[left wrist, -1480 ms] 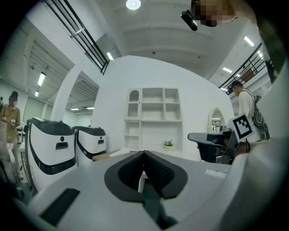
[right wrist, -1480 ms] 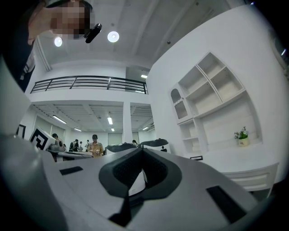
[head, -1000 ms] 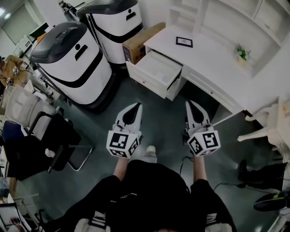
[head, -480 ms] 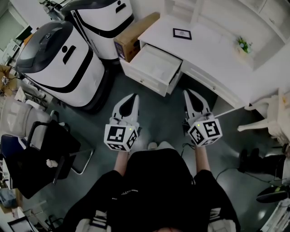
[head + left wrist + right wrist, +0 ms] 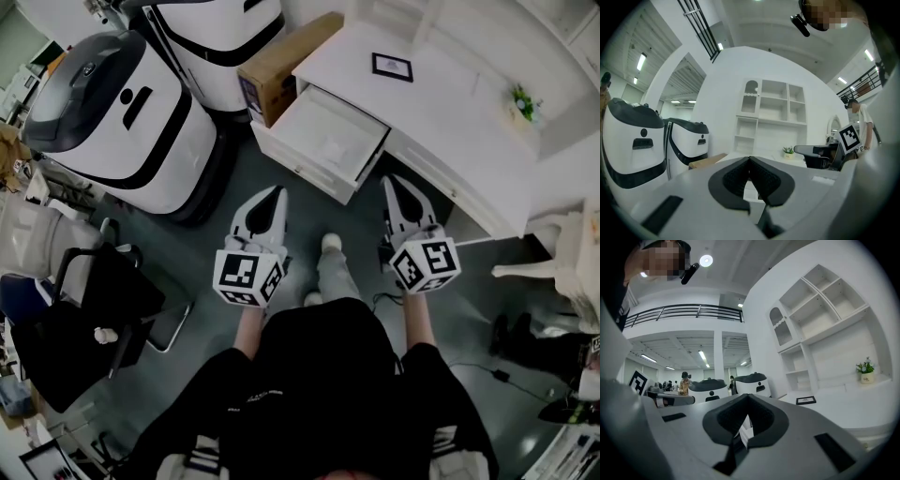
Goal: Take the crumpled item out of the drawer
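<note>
The open white drawer (image 5: 323, 141) sticks out of the white desk (image 5: 450, 112) just ahead of both grippers. Its inside looks pale; I cannot make out a crumpled item in it. My left gripper (image 5: 275, 191) points at the drawer's front, its jaws shut with nothing between them. My right gripper (image 5: 391, 181) is level with it, by the drawer's right corner, also shut and empty. In the left gripper view the gripper (image 5: 750, 160) has its pads together, as does the gripper (image 5: 746, 397) in the right gripper view.
Two large white-and-black machines (image 5: 117, 117) (image 5: 220, 33) stand left of the drawer, with a cardboard box (image 5: 281, 58) beside it. A picture frame (image 5: 391, 67) and a small plant (image 5: 521, 101) sit on the desk. A black chair (image 5: 89, 309) is at the left and the person's shoe (image 5: 330, 243) is between the grippers.
The person has stepped towards the desk, one foot now forward between the grippers. Both grippers are closer to the drawer and stay shut.
</note>
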The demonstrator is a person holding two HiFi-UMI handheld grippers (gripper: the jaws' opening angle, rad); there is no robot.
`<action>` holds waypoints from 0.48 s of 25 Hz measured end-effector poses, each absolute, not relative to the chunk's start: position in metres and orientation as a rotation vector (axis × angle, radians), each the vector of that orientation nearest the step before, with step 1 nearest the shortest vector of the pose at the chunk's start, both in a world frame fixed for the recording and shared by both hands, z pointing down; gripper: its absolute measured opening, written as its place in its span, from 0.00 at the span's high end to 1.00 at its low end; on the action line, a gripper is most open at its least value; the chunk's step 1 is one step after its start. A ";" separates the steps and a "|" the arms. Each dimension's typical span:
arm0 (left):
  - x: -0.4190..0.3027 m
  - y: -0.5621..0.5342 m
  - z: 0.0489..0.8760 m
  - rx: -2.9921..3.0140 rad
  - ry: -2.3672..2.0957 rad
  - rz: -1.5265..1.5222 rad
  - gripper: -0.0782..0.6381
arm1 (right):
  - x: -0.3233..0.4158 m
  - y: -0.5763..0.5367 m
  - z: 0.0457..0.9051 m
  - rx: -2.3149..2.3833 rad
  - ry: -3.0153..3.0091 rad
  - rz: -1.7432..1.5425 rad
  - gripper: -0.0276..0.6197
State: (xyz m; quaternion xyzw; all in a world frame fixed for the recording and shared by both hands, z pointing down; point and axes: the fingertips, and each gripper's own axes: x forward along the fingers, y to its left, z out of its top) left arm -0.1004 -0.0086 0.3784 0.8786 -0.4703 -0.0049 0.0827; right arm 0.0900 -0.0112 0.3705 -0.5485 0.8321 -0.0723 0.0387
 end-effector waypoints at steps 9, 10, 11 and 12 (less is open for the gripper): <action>-0.074 -0.108 0.399 2.555 -1.398 0.041 0.89 | 0.102 -0.121 0.394 -1.630 2.623 -0.326 0.97; -0.071 -0.118 0.404 2.541 -1.395 0.049 0.89 | 0.103 -0.132 0.398 -1.622 2.633 -0.342 0.97; -0.067 -0.128 0.409 2.528 -1.391 0.057 0.89 | 0.104 -0.143 0.403 -1.614 2.643 -0.360 0.97; -0.064 -0.138 0.413 2.517 -1.389 0.064 0.89 | 0.105 -0.155 0.407 -1.603 2.652 -0.377 0.97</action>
